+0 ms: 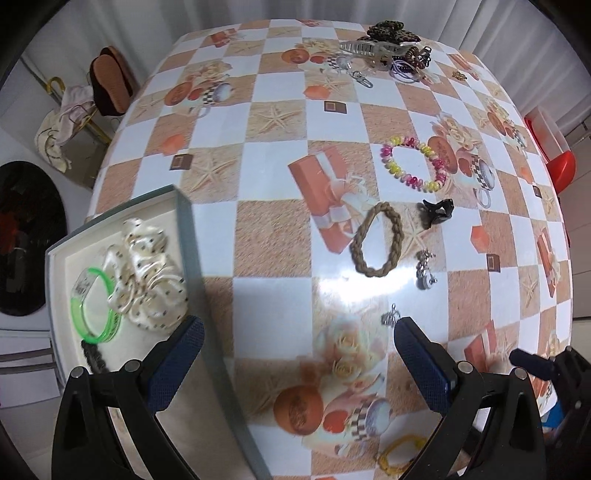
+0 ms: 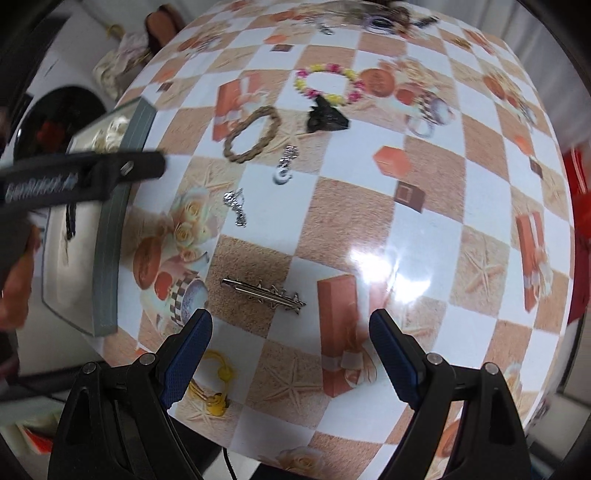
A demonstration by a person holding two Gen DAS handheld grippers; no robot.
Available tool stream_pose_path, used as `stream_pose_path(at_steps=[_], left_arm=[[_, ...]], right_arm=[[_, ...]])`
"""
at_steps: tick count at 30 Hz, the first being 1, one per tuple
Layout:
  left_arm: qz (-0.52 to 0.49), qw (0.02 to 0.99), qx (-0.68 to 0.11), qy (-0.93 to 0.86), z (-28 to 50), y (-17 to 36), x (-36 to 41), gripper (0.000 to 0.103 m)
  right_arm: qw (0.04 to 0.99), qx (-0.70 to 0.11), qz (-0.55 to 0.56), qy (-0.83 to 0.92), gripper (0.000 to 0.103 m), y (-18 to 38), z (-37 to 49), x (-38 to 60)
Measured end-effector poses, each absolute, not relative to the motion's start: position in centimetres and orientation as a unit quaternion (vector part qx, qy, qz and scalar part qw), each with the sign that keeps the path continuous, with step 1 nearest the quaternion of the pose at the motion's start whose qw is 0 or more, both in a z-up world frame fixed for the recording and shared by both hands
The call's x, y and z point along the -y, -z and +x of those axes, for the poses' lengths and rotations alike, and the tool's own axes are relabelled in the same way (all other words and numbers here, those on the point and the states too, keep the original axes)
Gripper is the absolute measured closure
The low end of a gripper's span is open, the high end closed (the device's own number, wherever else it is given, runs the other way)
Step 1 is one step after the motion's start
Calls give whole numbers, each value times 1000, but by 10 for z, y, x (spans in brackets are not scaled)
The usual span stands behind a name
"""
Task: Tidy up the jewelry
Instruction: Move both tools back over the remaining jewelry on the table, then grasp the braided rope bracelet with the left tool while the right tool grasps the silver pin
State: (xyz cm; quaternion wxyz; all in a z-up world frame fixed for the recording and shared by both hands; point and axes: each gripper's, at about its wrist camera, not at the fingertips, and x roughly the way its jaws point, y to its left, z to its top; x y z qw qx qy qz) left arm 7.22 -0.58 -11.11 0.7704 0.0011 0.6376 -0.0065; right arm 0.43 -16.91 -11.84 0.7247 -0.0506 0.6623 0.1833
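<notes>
Both grippers, left (image 1: 297,338) and right (image 2: 290,332), gaping, nothing held | step: next pickup | next: silver clip (image 2: 264,291) just ahead, then into tray (image 1: 186,229)

Yellow hair tie (image 1: 400,456) partly hidden behind left gripper (image 1: 298,345). Tray (image 2: 110,236) crossed by gripper arm. Far accessory pile (image 2: 384,16) blurred, cut off.

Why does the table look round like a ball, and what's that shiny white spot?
Both wrist views use fisheye lenses, bending the checkered tablecloth. The white spot is lamp glare: near the braided brown hair tie in the left view, mid-right in the right view, whose edges are also motion-blurred.
</notes>
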Motion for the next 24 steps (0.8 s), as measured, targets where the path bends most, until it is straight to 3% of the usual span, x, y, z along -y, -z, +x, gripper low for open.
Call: stream_pose_path(at_steps=[14, 16, 19, 21, 24], left_arm=[[-3, 766, -643, 18, 108, 145, 24, 5], [0, 766, -642, 23, 113, 149, 28, 15], [5, 760, -650, 26, 122, 159, 33, 20], [10, 758, -651, 30, 126, 163, 36, 29], [23, 763, -645, 39, 128, 164, 41, 28]], right_arm=[[734, -618, -153, -238, 24, 134, -3, 138], [735, -613, -161, -241, 24, 135, -3, 134], [733, -612, -167, -245, 28, 141, -2, 130], [731, -612, -174, -245, 31, 146, -3, 128], [727, -616, -179, -245, 34, 152, -3, 126]])
